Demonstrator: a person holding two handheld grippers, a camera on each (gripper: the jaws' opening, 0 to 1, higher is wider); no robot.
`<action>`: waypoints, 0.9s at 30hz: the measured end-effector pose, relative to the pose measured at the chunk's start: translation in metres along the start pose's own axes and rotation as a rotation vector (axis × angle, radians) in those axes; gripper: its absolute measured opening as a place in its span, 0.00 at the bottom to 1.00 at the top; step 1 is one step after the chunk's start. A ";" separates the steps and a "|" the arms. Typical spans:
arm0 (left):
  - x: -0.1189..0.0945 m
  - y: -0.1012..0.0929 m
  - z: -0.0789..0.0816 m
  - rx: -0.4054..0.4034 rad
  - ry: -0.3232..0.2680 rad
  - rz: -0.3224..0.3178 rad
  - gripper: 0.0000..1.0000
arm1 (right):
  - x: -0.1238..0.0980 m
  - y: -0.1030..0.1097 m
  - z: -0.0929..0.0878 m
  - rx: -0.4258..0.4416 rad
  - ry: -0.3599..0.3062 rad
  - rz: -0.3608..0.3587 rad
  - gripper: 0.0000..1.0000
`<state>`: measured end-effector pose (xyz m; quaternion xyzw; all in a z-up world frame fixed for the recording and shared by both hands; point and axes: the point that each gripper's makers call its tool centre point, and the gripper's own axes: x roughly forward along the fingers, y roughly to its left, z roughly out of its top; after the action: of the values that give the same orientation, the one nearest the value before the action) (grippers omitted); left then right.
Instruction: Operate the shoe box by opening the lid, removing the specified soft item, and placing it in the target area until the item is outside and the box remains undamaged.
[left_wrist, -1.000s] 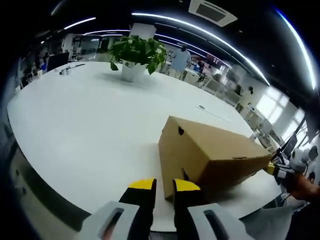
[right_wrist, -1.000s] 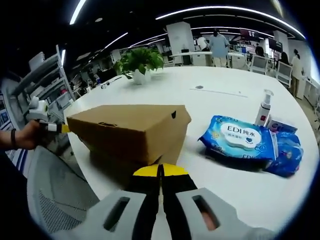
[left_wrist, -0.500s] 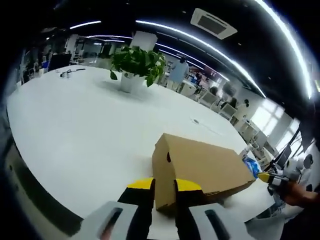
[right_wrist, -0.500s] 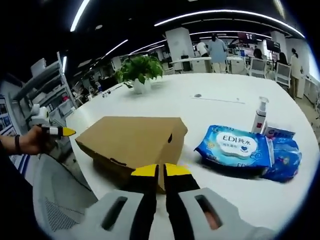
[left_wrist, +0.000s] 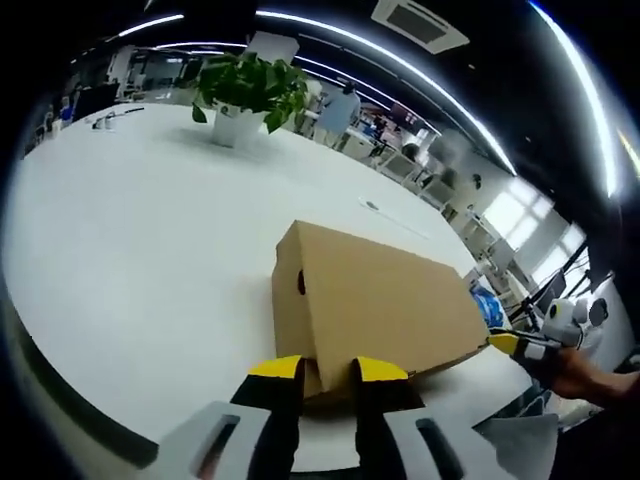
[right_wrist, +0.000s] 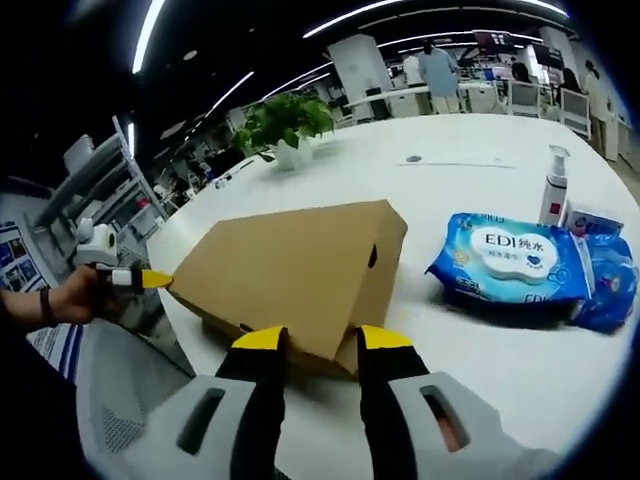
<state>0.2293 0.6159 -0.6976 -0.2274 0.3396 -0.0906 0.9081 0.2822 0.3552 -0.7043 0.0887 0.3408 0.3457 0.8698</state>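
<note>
Shoe box: the brown cardboard shoe box (left_wrist: 385, 305) lay closed on the white table (left_wrist: 140, 230), lid down, one corner pointing at each of my grippers.
Left gripper: my left gripper (left_wrist: 325, 369) sat low at the near corner of the box – its yellow-tipped jaws stood apart, one on each side of the lid's lower edge. I could not tell whether they touched the cardboard.
Right gripper: my right gripper (right_wrist: 322, 338) was parted too, its jaws straddling the box's nearest corner at the lid edge; nothing was clamped between them.
Box relative to grippers: the box lay between the two grippers, each at an opposite end. In the right gripper view my left hand (right_wrist: 70, 297) showed at the far-left corner of the box.
Beside the box: a blue wet-wipes pack (right_wrist: 515, 262) lay near the box, with a pump bottle (right_wrist: 553, 188) behind it.
Farther off: a potted plant (left_wrist: 243, 93) stood well apart across the table.
</note>
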 end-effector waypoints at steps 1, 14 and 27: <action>0.001 0.000 0.000 -0.010 0.002 0.000 0.20 | 0.002 0.000 0.002 0.006 0.001 -0.003 0.27; 0.045 0.003 0.040 -0.020 -0.022 -0.013 0.21 | 0.026 -0.024 0.031 0.039 -0.028 -0.062 0.26; 0.102 -0.013 0.080 0.031 -0.031 -0.044 0.21 | 0.041 -0.066 0.064 0.077 -0.063 -0.134 0.26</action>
<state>0.3590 0.6002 -0.6971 -0.2220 0.3190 -0.1124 0.9145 0.3816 0.3385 -0.7037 0.1100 0.3315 0.2705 0.8971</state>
